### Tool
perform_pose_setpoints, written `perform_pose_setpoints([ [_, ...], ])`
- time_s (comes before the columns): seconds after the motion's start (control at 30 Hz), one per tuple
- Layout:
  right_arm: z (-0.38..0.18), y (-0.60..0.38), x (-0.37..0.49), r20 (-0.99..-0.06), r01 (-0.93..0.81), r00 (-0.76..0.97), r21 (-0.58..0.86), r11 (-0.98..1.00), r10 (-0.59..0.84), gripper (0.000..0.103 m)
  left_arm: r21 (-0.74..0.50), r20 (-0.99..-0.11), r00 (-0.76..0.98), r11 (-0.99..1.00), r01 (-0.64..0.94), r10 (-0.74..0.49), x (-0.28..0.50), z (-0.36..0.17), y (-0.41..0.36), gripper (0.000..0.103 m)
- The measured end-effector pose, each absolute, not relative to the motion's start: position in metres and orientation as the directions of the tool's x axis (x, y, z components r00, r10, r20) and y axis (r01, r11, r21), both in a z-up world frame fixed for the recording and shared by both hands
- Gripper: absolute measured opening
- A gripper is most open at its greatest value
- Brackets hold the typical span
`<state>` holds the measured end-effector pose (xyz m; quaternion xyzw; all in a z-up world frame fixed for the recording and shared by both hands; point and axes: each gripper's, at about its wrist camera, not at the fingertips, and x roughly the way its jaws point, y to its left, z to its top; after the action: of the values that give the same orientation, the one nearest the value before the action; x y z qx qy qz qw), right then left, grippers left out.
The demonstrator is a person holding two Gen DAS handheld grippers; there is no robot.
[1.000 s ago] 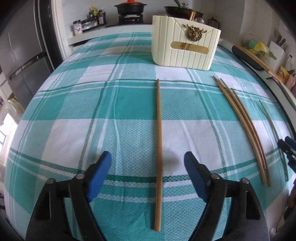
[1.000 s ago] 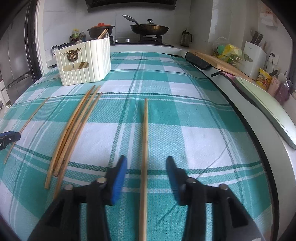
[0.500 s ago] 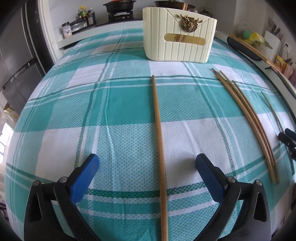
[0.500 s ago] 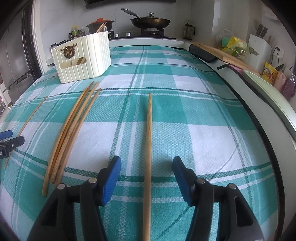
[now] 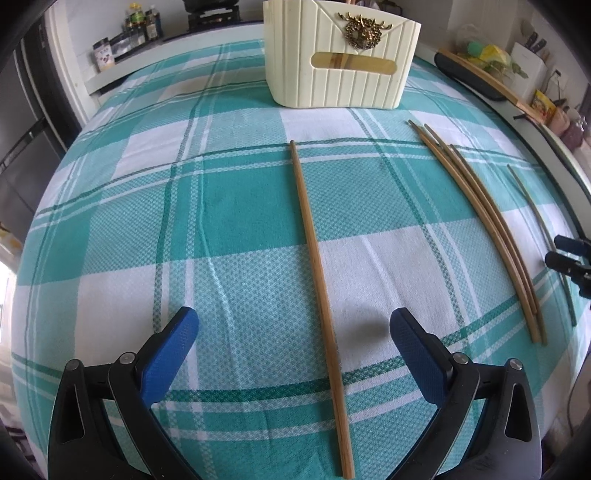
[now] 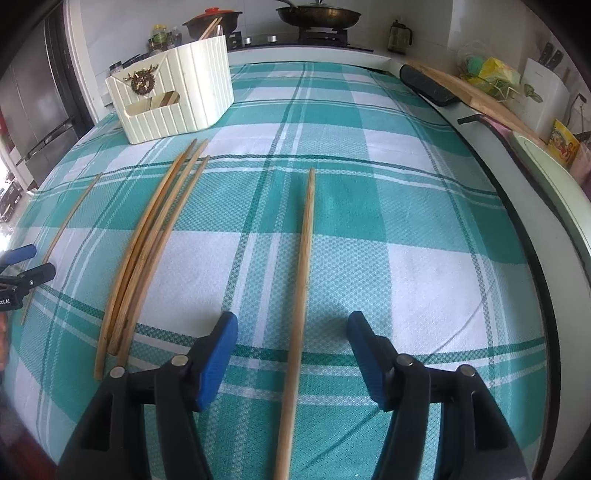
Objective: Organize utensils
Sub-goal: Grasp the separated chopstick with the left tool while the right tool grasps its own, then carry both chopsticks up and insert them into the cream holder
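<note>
both sets of jaws have just been opening, so the left gripper point(image 5: 294, 334) now gapes widest and the right gripper point(image 6: 291, 338) moderately, each straddling an unheld chopstick point(image 5: 317, 258) pointing at 12 o'clock toward the cream holder point(image 5: 341, 55), ready for a pickup.

The near end of the chopstick point(image 6: 301, 295) lying between the right tool's fingers runs off the bottom edge. Behind the cream holder point(image 5: 341, 55), the stove is cut off by the top edge. The holder's contents point(image 6: 210, 29) are mostly hidden by its walls.
</note>
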<state>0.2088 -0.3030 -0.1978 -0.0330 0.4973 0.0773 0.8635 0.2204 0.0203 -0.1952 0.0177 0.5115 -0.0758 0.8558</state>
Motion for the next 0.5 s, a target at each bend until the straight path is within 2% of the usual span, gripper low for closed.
perform_pose_setpoints([
  [0.13,-0.198,-0.304,0.221,-0.882,-0.188,0.463,0.0,0.982,0.088,0.07,-0.106,-0.892,0.42,0.98,0.166,-0.168,0.247,-0.192,0.029,0.101],
  [0.2,-0.196,-0.305,0.233,-0.887,-0.194,0.452,0.008,0.981,0.097,0.068,-0.09,-0.901,0.405,0.98,0.178,-0.157,0.263,-0.192,0.027,0.095],
  [0.27,-0.194,-0.306,0.249,-0.892,-0.195,0.443,0.001,0.981,0.089,0.05,-0.043,-0.908,0.402,0.982,0.184,-0.115,0.279,-0.192,0.024,0.084],
  [0.37,-0.192,-0.309,0.282,-0.9,-0.186,0.422,0.029,0.982,0.107,0.033,-0.018,-0.916,0.389,0.979,0.203,-0.097,0.302,-0.192,0.015,0.076],
  [0.4,-0.191,-0.31,0.293,-0.9,-0.174,0.421,0.045,0.984,0.115,0.032,-0.012,-0.917,0.388,0.978,0.21,-0.094,0.309,-0.192,0.012,0.073],
  [0.43,-0.191,-0.31,0.304,-0.903,-0.165,0.413,0.055,0.985,0.119,0.026,-0.006,-0.915,0.392,0.976,0.217,-0.093,0.315,-0.191,0.008,0.066],
  [0.47,-0.191,-0.309,0.315,-0.902,-0.159,0.415,0.054,0.986,0.116,0.018,-0.008,-0.912,0.398,0.974,0.227,-0.1,0.32,-0.19,0.005,0.047],
  [0.5,-0.192,-0.307,0.325,-0.903,-0.159,0.415,0.05,0.986,0.112,0.012,-0.004,-0.909,0.405,0.972,0.234,-0.101,0.323,-0.188,0.001,0.035],
])
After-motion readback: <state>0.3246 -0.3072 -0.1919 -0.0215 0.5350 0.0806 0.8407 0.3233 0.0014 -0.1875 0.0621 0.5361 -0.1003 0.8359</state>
